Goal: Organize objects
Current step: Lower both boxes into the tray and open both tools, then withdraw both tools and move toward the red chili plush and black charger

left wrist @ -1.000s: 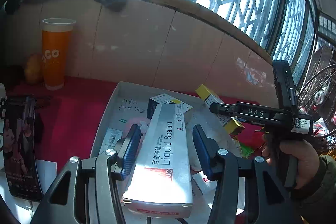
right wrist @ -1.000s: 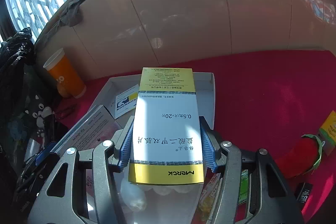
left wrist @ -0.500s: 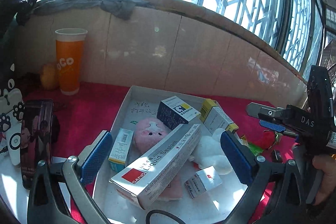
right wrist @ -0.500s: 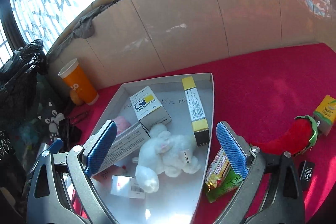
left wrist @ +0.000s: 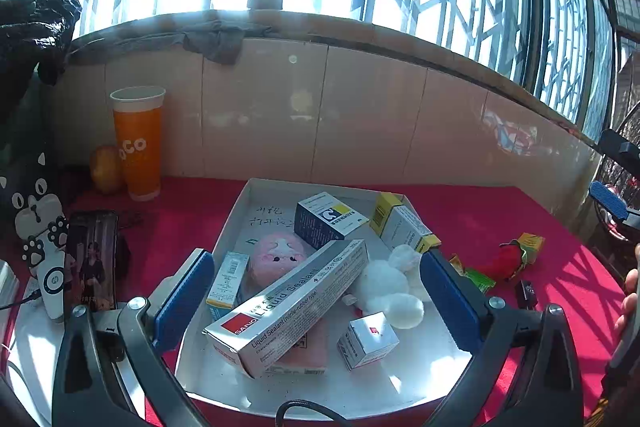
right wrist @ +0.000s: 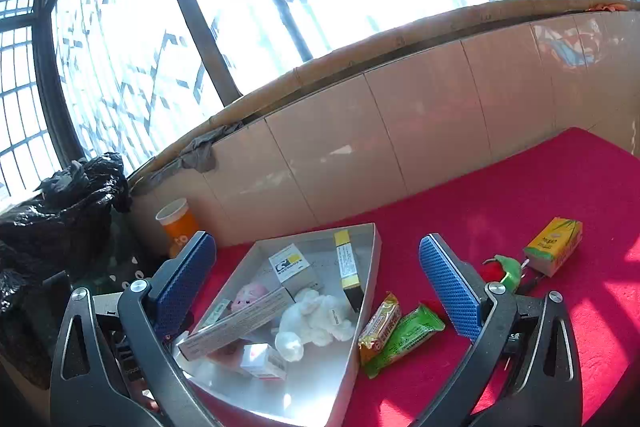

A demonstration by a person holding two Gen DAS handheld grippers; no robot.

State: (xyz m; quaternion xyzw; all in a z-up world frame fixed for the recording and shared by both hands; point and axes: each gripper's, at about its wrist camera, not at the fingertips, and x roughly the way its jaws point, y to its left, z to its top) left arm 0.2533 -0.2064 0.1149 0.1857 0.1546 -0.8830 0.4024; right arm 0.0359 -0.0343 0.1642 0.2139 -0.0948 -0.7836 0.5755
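- Orange paper cup (left wrist: 138, 143) stands upright against the tiled wall at the table's far left, well apart from the sorting; likely just parked there.
- Phone (left wrist: 91, 261) lies flat on the red cloth just left of the tray, out of the way.
- Left gripper (left wrist: 316, 301) hovers over the near end of the white tray (left wrist: 236, 215) with its blue fingers (left wrist: 180, 301) spread wide and nothing between them; the Liquid Sealant box (left wrist: 292, 301) below lies loose in the tray.
- That long box rests slantwise, propped on the pink plush (left wrist: 276, 255) and a small teal box (left wrist: 228, 281), because the tray is already crowded.
- Further right in the tray: a dark blue and yellow medicine box (left wrist: 328, 221), a white plush (left wrist: 390, 285), a small white carton (left wrist: 368, 341), and a yellow-ended box (right wrist: 347, 269) laid along the right wall, where its narrow shape fits.
- Right gripper (right wrist: 316, 303) has its jaws opening, wide apart and gripping nothing, angled over the tray's right edge.
- Still outside on the red cloth, so probably next to collect: two snack bars (right wrist: 400, 331) just beside the tray, a red chilli plush (left wrist: 502, 261), and a yellow drink carton (right wrist: 554, 241) further right.
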